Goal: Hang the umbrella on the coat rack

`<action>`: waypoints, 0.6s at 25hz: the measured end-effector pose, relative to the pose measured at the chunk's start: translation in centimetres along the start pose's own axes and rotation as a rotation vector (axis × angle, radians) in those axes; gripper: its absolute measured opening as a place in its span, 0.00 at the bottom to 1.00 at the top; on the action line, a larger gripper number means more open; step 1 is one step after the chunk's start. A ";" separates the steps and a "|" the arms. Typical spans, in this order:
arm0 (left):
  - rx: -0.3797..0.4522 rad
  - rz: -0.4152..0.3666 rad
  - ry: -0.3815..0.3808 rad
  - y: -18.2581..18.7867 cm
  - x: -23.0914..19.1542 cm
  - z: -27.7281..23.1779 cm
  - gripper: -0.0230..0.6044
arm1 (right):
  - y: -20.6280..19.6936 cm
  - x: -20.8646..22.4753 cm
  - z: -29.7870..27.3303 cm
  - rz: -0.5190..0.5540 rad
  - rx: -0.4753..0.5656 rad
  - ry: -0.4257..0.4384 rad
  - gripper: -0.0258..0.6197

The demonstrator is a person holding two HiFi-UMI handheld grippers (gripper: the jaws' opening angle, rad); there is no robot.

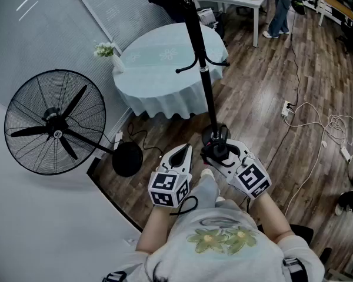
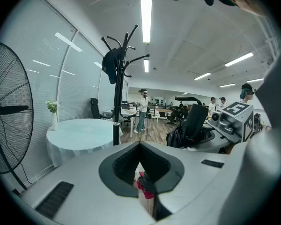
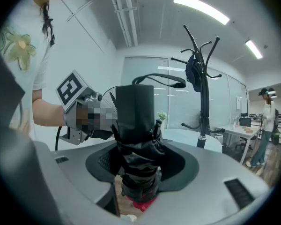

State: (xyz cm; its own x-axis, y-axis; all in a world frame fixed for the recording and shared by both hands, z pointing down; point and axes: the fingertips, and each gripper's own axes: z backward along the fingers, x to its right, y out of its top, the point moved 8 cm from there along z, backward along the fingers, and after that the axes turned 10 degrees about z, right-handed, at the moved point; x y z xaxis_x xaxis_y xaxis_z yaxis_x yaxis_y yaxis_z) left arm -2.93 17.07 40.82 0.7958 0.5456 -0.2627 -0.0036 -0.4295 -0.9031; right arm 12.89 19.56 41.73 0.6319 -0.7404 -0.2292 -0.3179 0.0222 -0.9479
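Your left gripper [image 2: 140,143] hangs at 9 o'clock from the right one, its jaws brought together on nothing, only floor showing through the gap beneath the tips. It is the farther of the two from the job and looks spare for now. Your right gripper [image 1: 220,151] is clamped round the folded black umbrella [image 3: 136,121], low on its bunched fabric. The umbrella's long axis stands upright, crosswise to the jaws, with a curved loop or hook at its top end. The coat rack [image 1: 207,93] stands at 12 o'clock from that gripper in the head view, base near the jaws and pole running up and away. From the right gripper's own camera the pole sits at 2 o'clock of the umbrella. A dark bag [image 3: 193,74] already fills part of the crown, so I judge the bare lower hooks [image 1: 188,68] or a free upper prong the likelier targets. Either way you must carry the umbrella's top loop up and forward. No brand, label or legible writing shows anywhere, only the square marker patterns on the gripper cubes.
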 end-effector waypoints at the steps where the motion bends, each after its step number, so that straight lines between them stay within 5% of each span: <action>1: 0.005 -0.006 -0.004 0.3 -0.2 -0.3 0.04 | 0.0 0.3 -0.3 0.008 0.000 0.000 0.37; 15: 0.011 0.007 0.013 2.7 -4.8 -5.0 0.04 | 0.2 5.0 -6.6 0.045 -0.017 0.065 0.37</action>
State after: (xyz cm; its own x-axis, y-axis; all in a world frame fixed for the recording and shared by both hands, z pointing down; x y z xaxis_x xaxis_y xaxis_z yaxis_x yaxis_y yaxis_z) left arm -3.75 9.73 41.33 0.8036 0.5331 -0.2646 -0.0159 -0.4253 -0.9049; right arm 11.37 11.44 41.87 0.5696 -0.7808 -0.2566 -0.3572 0.0460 -0.9329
